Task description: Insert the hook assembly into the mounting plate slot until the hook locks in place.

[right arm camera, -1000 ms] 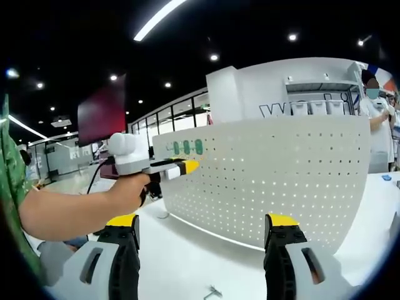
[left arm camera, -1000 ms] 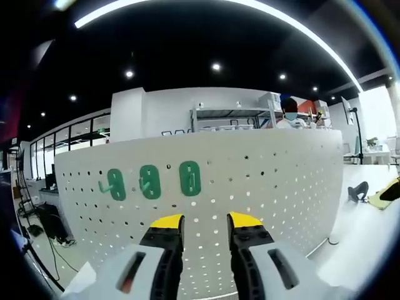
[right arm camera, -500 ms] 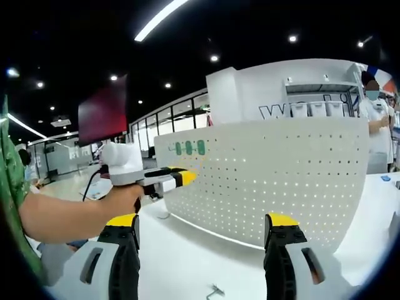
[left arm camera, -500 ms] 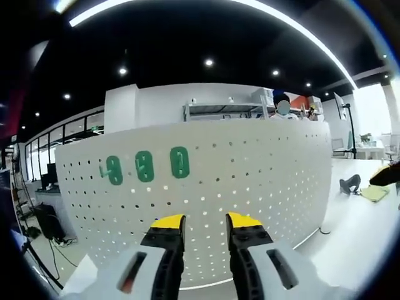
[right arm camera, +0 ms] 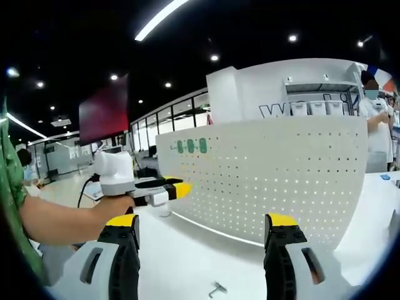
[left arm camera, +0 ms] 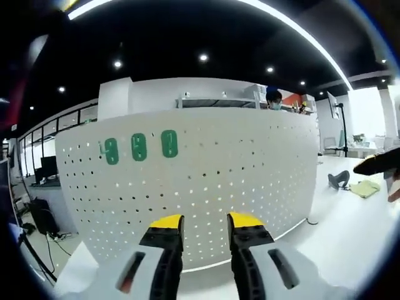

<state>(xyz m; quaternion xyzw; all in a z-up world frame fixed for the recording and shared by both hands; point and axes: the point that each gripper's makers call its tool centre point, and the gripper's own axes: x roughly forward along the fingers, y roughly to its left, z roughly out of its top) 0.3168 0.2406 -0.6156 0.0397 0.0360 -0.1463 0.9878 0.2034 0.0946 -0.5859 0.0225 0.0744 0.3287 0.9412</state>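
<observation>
Both views face pegboard (shared), right view seemingly farther

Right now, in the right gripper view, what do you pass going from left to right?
Green sleeve → left gripper → green hook plates → small metal hook on the table → person at the far right.

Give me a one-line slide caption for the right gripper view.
Open right tongs face a white pegboard bearing three green hooks, with the left tongs alongside.

pegboard: white, upright | green hooks: three, mounted upper left
</observation>
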